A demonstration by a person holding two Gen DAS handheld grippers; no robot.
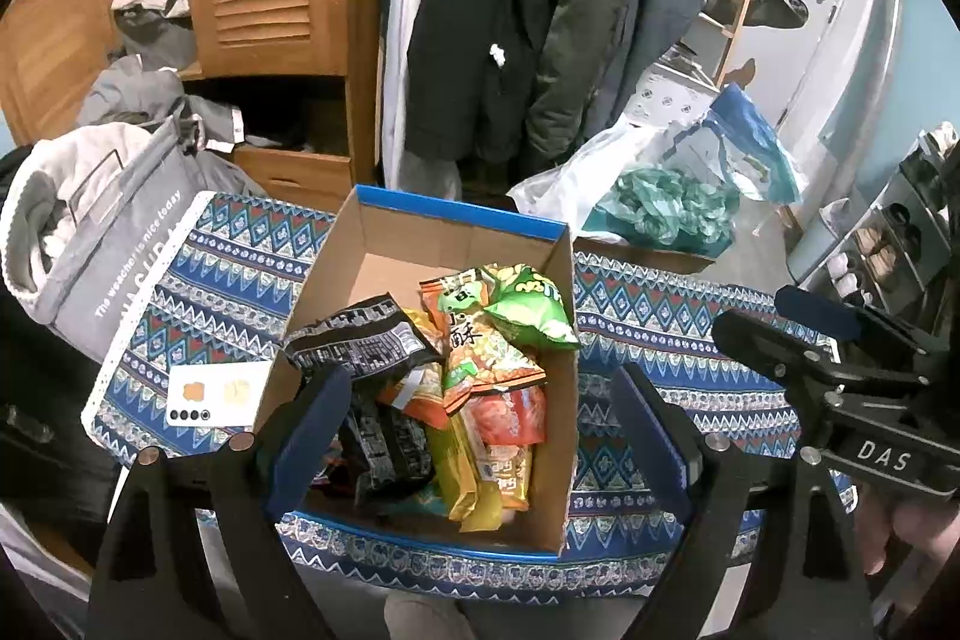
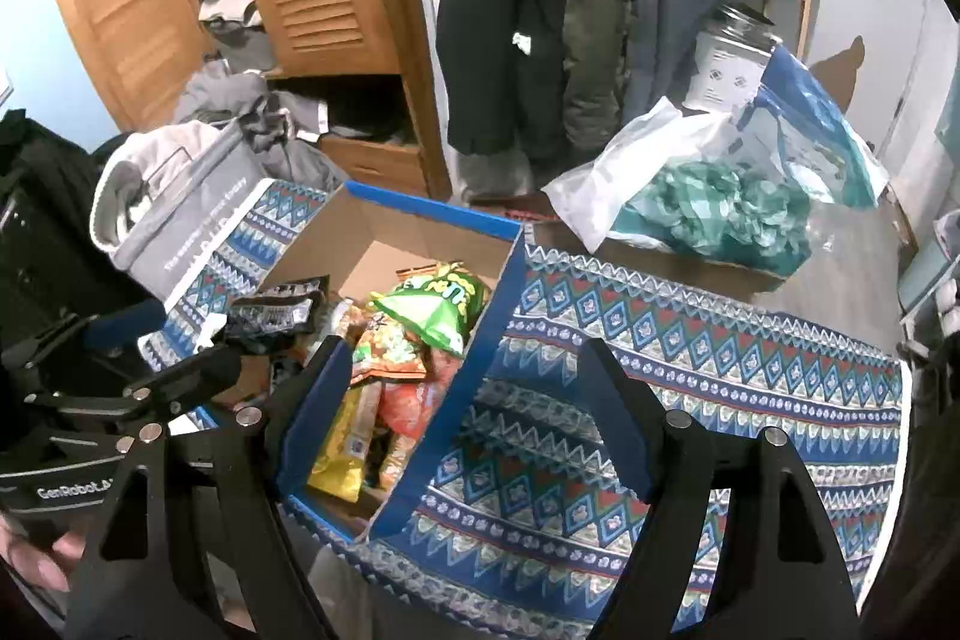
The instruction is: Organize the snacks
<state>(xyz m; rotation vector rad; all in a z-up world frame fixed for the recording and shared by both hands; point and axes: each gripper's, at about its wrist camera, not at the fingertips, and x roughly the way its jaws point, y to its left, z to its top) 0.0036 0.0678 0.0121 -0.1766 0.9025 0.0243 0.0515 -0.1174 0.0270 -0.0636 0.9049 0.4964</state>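
Snack packets (image 1: 480, 376) in the cardboard box (image 1: 384, 244) looked light and crinkly, best pinched at an edge; both grippers (image 1: 480, 436) (image 2: 462, 418) gaped, empty.

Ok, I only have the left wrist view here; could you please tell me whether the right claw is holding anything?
Observer: No, the right claw is open and empty; in its own view, its fingers frame the right wall of the box.
Operator: Thanks. What does that wall look like from outside?
Observer: It is plain blue cardboard.
Operator: And are any snacks lying outside the box on that side?
Observer: None shows on the patterned tablecloth there.
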